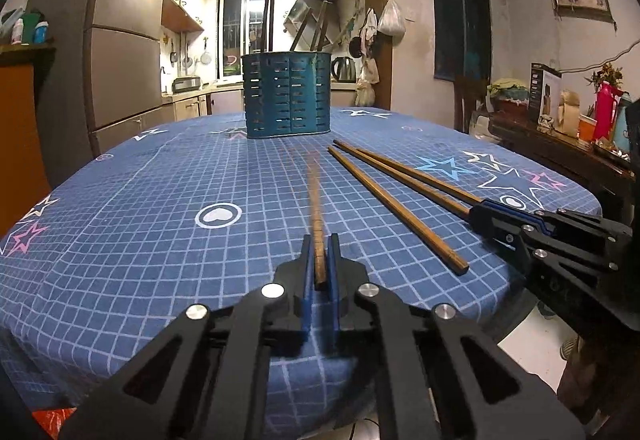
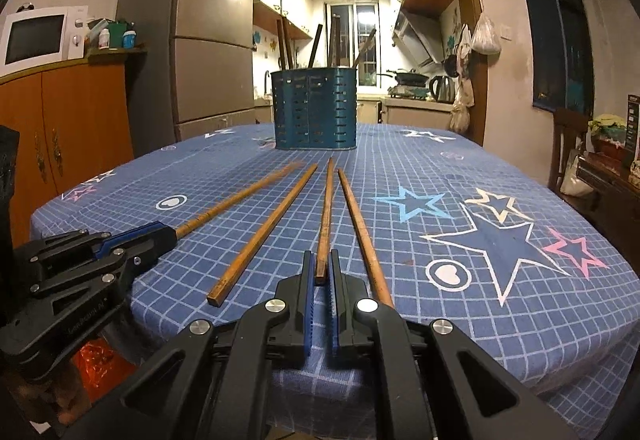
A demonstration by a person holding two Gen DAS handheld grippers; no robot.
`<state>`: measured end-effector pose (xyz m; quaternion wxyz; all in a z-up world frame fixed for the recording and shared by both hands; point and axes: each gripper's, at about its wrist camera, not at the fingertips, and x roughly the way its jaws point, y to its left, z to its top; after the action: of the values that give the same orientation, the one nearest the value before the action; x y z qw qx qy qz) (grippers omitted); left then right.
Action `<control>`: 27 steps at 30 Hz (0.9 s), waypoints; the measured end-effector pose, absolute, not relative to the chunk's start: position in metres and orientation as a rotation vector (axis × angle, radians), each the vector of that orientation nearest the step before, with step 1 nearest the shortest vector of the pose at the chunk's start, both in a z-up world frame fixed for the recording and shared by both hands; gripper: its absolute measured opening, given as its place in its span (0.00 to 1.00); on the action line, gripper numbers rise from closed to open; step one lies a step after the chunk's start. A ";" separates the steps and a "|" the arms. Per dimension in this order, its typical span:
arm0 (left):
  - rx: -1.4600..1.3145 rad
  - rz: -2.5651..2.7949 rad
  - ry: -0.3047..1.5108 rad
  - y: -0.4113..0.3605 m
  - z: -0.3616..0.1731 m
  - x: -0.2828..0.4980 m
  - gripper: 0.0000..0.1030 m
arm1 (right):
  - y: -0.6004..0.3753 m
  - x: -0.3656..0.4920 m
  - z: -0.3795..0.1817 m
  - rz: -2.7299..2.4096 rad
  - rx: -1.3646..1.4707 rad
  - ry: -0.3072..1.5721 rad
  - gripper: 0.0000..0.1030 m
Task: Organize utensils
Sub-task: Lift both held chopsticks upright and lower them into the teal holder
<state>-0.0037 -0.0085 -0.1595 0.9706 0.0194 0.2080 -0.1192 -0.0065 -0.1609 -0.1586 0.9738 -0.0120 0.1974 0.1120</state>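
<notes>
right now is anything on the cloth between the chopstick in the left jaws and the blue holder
Nothing visible is. The left gripper is shut on a chopstick aimed at the blue holder, with only bare tablecloth between them. The two loose chopsticks lie off to its right.

Left gripper (image 1: 319,246): low and level, its two fingers squeezed close together, pinching a thin stick that pokes out straight ahead.
Right gripper (image 2: 319,260): low and level just beside it, fingers pinching a stick end too.
</notes>
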 end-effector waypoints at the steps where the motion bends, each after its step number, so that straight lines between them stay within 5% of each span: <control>1: 0.039 -0.239 0.416 -0.007 -0.158 -0.005 0.05 | -0.160 -0.008 -0.157 0.226 -0.027 0.392 0.07; 27: 0.054 -0.284 0.084 0.011 0.002 0.011 0.05 | -0.171 0.005 -0.005 0.324 -0.100 0.147 0.07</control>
<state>0.0107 0.0110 0.0016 0.9887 0.0269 0.0416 -0.1413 0.0046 -0.1713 -0.0053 0.9830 -0.0496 0.0730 0.1610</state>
